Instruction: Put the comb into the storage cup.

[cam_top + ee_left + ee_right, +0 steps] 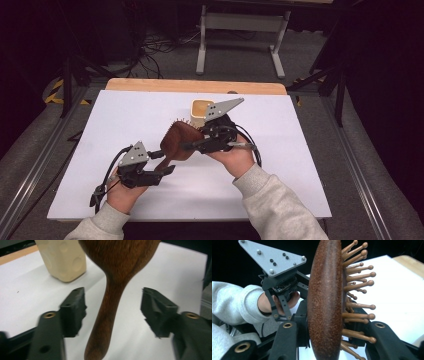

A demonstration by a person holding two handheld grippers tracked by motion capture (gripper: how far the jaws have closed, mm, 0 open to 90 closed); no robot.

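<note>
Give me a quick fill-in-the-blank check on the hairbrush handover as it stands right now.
1. The right gripper is shut on the head of the wooden ____.
2. The brush handle lies between the left gripper's jaws, which stand ____ and do not touch it.
3. Behind the hairbrush on the white table stands a cream-coloured ____.
4. In the right gripper view the brush's pins point to the ____ of the picture.

Missing words: hairbrush; open; holder; right
</note>
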